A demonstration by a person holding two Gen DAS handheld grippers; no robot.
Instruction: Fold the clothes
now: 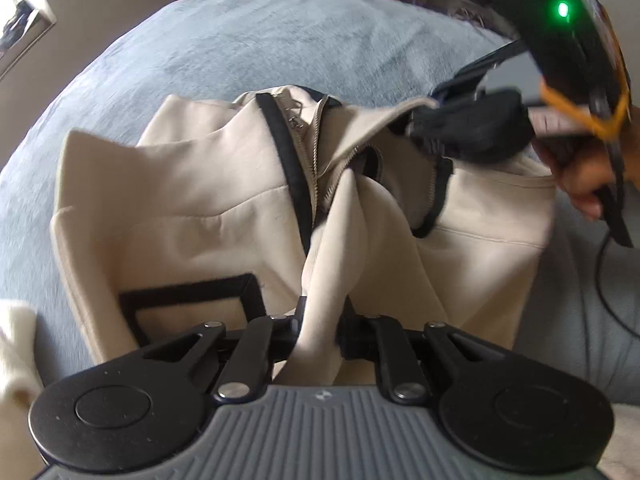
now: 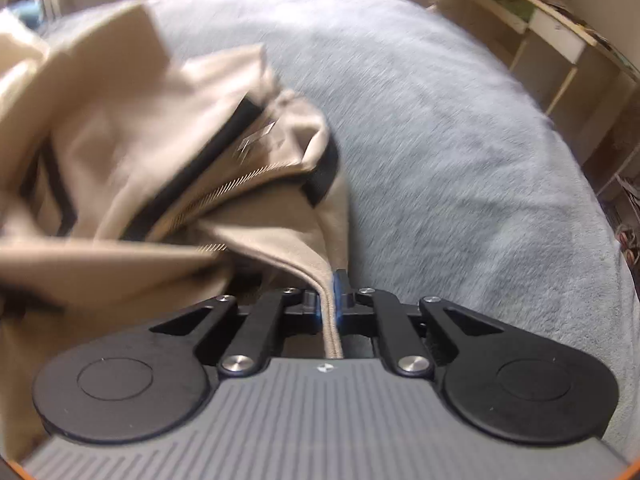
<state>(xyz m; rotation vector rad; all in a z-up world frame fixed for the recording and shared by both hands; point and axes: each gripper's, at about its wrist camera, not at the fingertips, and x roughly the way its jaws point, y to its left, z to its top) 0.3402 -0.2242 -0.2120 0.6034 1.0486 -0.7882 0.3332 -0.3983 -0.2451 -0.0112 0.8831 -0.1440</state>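
A beige zip-up jacket with black trim and a black-edged pocket lies bunched on a blue-grey blanket. My left gripper is shut on a thick fold of the jacket near its front. At the upper right of the left wrist view, the right gripper pinches another beige edge, with a hand behind it. In the right wrist view my right gripper is shut on a thin hemmed edge of the jacket, which trails off blurred to the left.
The blanket spreads wide to the right of the jacket. A wooden shelf unit stands past its far right edge. A white cloth sits at the left, and a black cable runs at the right.
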